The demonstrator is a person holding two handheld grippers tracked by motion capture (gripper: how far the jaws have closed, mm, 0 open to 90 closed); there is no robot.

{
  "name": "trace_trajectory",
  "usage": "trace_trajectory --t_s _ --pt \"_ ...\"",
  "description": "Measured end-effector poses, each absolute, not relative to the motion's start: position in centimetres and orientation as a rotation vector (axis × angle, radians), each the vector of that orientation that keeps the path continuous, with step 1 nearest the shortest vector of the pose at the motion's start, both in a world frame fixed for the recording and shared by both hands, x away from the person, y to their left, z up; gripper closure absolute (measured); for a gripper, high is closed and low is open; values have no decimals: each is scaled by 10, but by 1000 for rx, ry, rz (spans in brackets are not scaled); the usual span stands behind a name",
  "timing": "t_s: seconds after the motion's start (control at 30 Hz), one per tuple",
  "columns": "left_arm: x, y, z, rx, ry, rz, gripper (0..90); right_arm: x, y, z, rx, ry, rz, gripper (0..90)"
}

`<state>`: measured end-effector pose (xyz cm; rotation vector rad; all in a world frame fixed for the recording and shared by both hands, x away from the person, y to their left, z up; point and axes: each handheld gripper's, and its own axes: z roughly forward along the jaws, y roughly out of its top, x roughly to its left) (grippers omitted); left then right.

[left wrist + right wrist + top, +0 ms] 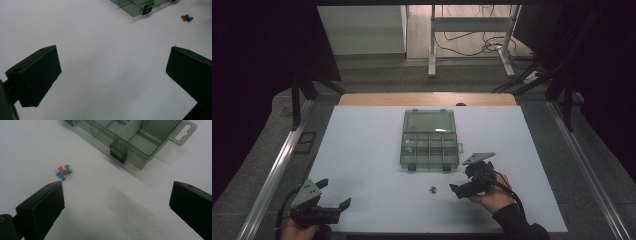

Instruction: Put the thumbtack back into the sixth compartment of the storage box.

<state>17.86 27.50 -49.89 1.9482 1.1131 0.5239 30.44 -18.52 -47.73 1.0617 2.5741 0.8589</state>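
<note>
Pushpins (63, 172), one red, one green, one blue, lay clustered on the white table (362, 165), just in front of the open compartment box (430, 145). The right gripper (462, 188) hovered beside them, jaws spread wide and empty. The left gripper (334, 194), at the near left corner, was equally wide and empty.

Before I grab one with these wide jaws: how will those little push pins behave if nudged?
The push pins look tiny and light beside the jaws, so they would probably skid. Their rounded heads suggest they may roll in an arc. Being clustered, one nudge likely scatters them.
</note>
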Motion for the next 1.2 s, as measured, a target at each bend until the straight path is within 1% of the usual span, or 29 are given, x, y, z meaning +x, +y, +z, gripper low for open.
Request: trace_trajectory --t_s 0.07,0.1,0.13,0.23,0.33,0.37,0.4,0.43,0.5,0.53,0.57,0.6,0.63,0.67,0.7,0.73,0.93,0.97,1.0,1.03,1.1,1.2 --pt "179 275 -499 1948 1113 524 3 306 -180 -478 1048 2586 848 57" --pt "179 275 -499 1948 1113 524 3 306 -180 -478 1048 2586 848 57" --pt "179 275 -499 1949 1112 524 3 308 -177 -479 1028 2596 843 89" --pt "179 275 -499 1949 1111 524 3 310 -173 -480 1011 2613 832 137" --pt "179 275 -499 1950 1110 523 4 311 -168 -480 968 2646 809 215" --pt "179 275 -499 1950 1110 523 4 311 -168 -480 968 2646 809 215" --pt "178 275 -499 1950 1110 524 4 313 -164 -480 957 2657 804 264" --pt "178 275 -499 1950 1109 524 4 313 -164 -480 957 2657 804 264" --pt "178 275 -499 1950 1109 524 4 315 -161 -480 947 2673 805 311" --pt "178 275 -499 1951 1109 523 4 316 -158 -481 936 2691 806 361" --pt "178 275 -499 1951 1108 523 4 317 -156 -482 929 2696 797 390" --pt "179 275 -499 1950 1108 523 4 318 -153 -483 915 2701 782 414" --pt "179 275 -499 1950 1108 523 4 318 -153 -483 915 2701 782 414" --pt "179 275 -499 1950 1108 522 4 318 -148 -485 883 2714 761 467" --pt "178 275 -499 1950 1108 522 4 318 -148 -485 883 2714 761 467" --pt "178 275 -499 1949 1107 521 4 319 -143 -487 857 2741 759 513" --pt "178 275 -499 1950 1105 522 4 321 -129 -489 813 2815 767 650" --pt "178 275 -499 1950 1105 522 4 321 -127 -490 797 2823 766 670" --pt "178 275 -499 1950 1105 522 4 321 -127 -490 797 2823 766 670" --pt "178 275 -499 1950 1105 522 4 321 -122 -490 786 2839 758 708" --pt "178 275 -499 1950 1104 521 4 322 -117 -492 768 2855 749 738" --pt "178 275 -499 1950 1103 522 4 322 -111 -494 749 2876 726 760"
